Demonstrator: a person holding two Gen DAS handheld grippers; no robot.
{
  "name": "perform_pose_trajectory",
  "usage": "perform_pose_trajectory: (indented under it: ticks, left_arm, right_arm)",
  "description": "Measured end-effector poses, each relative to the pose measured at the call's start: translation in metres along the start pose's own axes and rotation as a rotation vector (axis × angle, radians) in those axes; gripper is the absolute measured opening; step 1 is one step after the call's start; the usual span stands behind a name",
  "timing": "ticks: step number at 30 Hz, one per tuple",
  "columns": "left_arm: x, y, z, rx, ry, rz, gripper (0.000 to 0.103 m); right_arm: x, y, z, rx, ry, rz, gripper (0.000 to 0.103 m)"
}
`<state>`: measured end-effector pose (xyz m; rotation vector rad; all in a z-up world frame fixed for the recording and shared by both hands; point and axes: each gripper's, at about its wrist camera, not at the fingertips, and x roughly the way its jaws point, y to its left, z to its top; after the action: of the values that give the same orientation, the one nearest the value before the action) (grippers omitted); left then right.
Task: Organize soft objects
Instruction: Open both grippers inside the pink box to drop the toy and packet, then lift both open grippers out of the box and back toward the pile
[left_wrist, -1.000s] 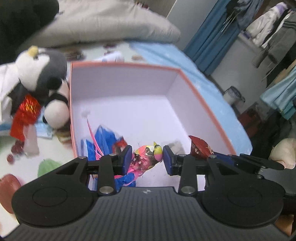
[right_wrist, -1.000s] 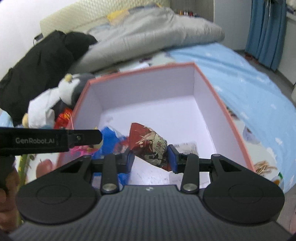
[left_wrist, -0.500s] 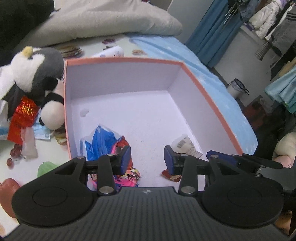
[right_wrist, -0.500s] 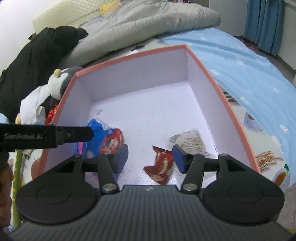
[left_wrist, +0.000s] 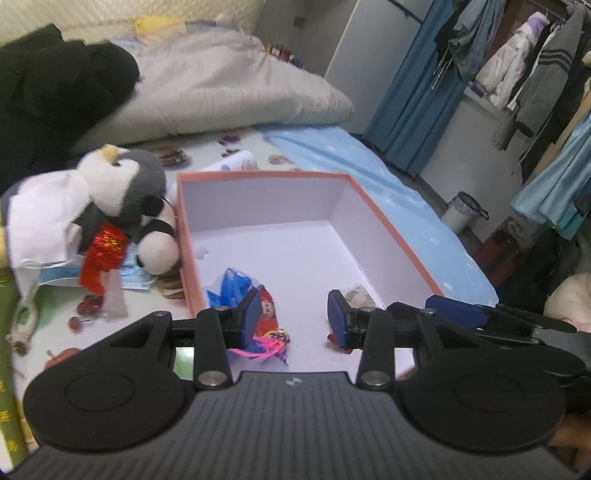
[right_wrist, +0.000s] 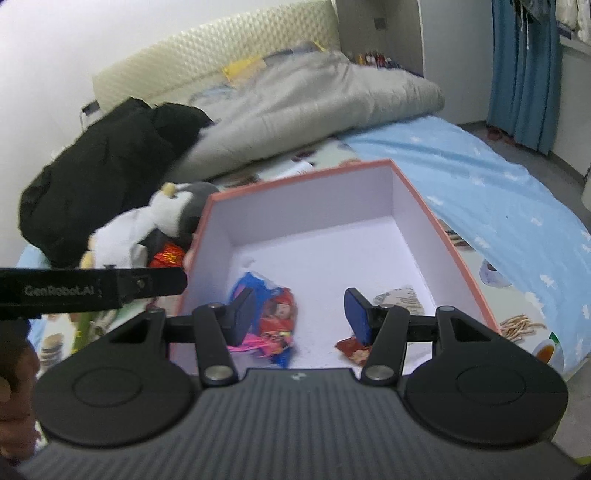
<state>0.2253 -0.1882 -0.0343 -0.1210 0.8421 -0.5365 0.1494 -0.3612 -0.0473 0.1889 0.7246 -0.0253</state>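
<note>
From the left wrist view, the left claw (left_wrist: 291, 314) hangs released over the near end of the box (left_wrist: 391, 225), an open coral-edged carton with a pale lilac inside that stands on the bed (left_wrist: 369, 158); nothing sits between its blue pads, and both are clear of the things below. On the box floor near the left wall lies a blue snack bag (left_wrist: 232, 288), with a red packet (left_wrist: 266, 317) against it and a pink-fringed wrapper (left_wrist: 267, 341) at the near edge. A dark red packet (left_wrist: 334, 338) peeks out by the right pad, and a crumpled white wrapper (left_wrist: 356, 295) lies close to the right wall. Outside the box, touching its left wall, a penguin plush (left_wrist: 118, 188) leans on a panda plush (left_wrist: 159, 243), with a red foil piece (left_wrist: 103, 254) below them. The right claw's finger reaches in from the right edge of the view. From the right wrist view, the right claw (right_wrist: 301, 314) is likewise released over the box, its jaws having just been opening, with nothing between them. The same snack bag, red packet and pink wrapper lie by its left pad, the dark red packet beneath its right pad, the white wrapper further right. A grey duvet (right_wrist: 314, 107) and a black garment (right_wrist: 99, 173) lie at the head end of the bed.
</note>
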Motion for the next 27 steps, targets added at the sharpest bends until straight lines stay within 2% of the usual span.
perform_pose_trajectory:
  ticks: [6,9,11,13,15,27]
  left_arm:
    - [-0.051,0.008,-0.018,-0.026,-0.076,0.009,0.047]
    - [-0.072,0.01,-0.027,-0.016,-0.11,0.03,0.048]
    - [-0.082,0.011,-0.033,-0.024,-0.123,0.029,0.05]
    - [-0.093,0.013,-0.041,-0.03,-0.136,0.034,0.057]
    - [-0.103,0.015,-0.049,-0.026,-0.151,0.042,0.06]
    - [-0.143,0.037,-0.094,-0.073,-0.167,0.079,0.062]
  right_arm:
    - [-0.037,0.024,-0.011,-0.031,-0.077,0.037,0.056]
    - [-0.042,0.035,-0.018,-0.045,-0.069,0.05,0.056]
    - [-0.048,0.044,-0.023,-0.063,-0.076,0.063,0.056]
    - [-0.055,0.051,-0.029,-0.078,-0.089,0.072,0.056]
    - [-0.062,0.059,-0.034,-0.083,-0.096,0.08,0.056]
    - [-0.078,0.089,-0.067,-0.122,-0.089,0.121,0.056]
